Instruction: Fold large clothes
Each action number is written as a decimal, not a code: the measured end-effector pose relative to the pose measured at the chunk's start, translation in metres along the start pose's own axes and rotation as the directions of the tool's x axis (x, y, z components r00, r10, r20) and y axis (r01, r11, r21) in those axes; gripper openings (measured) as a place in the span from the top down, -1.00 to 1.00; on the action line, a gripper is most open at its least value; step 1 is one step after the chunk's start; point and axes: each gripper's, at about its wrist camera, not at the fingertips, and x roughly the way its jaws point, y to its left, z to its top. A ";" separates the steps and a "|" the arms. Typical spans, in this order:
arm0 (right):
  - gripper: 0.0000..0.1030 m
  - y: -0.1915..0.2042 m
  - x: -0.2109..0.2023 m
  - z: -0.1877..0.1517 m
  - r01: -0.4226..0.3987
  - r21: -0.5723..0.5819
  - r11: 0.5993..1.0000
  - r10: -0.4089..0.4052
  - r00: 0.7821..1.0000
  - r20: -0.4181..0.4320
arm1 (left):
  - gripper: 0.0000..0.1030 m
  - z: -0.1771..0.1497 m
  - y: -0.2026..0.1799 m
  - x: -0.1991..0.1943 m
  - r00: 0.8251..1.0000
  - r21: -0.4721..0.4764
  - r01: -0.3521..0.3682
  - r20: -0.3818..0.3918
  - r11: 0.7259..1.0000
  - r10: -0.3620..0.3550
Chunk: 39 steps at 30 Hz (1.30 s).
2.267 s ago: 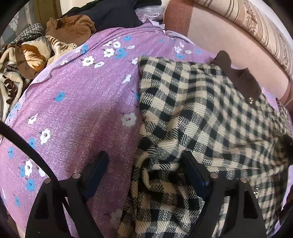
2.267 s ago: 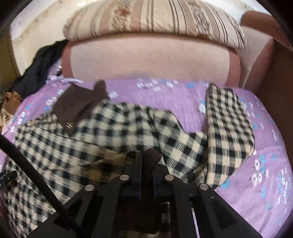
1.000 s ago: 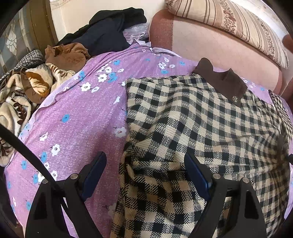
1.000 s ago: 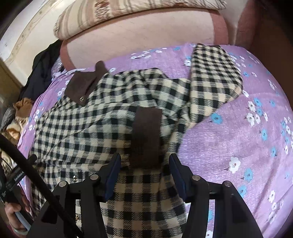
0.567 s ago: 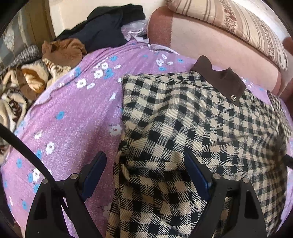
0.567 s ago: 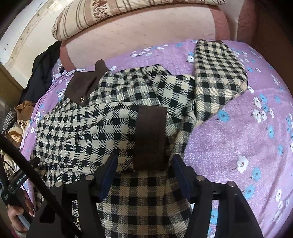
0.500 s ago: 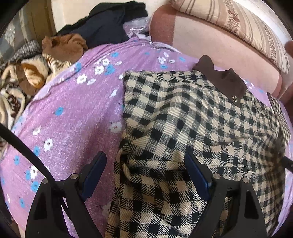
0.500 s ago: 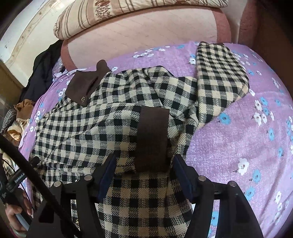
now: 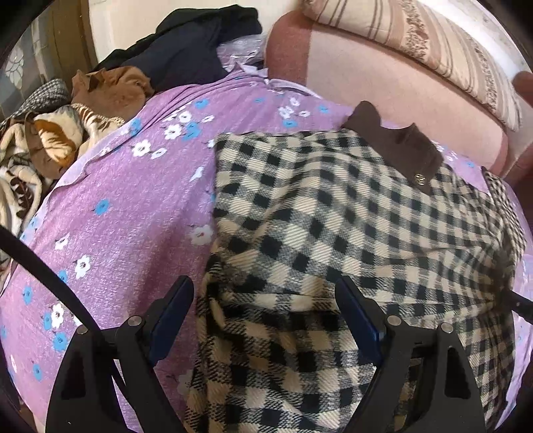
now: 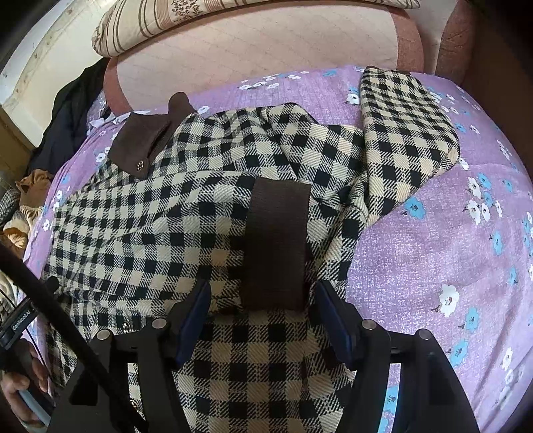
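Lying on the purple sheet [image 10: 433,253], checked coat [image 10: 140,226], brown cuff [image 10: 276,246] on top, right gripper [image 10: 263,306] just opened around cuff, left gripper [image 9: 266,309] wide open over coat edge, holding nothing

Black two-finger frames, blue-padded fingers [image 9: 173,309], silver screws, black cable [image 10: 50,309]

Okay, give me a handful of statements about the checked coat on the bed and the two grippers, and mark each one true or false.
1. The checked coat lies on a purple flowered bedsheet. True.
2. The right gripper is clamped shut on the brown cuff. False: its jaws stand open either side of the cuff, having just been opening.
3. The left gripper is open. True.
4. The coat's collar is bright red. False: it is dark brown.
5. A striped pillow rests on the headboard. True.
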 end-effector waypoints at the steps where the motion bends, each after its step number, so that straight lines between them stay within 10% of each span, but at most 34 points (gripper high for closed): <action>1: -0.36 -0.001 -0.001 0.000 -0.005 0.002 1.000 0.005 1.000 0.000 | -0.67 0.000 -0.001 0.001 1.000 0.006 0.000 -0.003 1.000 0.000; 39: -0.43 -0.020 -0.002 0.008 -0.016 0.077 0.997 0.016 1.000 0.001 | -0.67 0.002 -0.007 0.011 0.999 0.028 -0.027 -0.025 0.999 0.028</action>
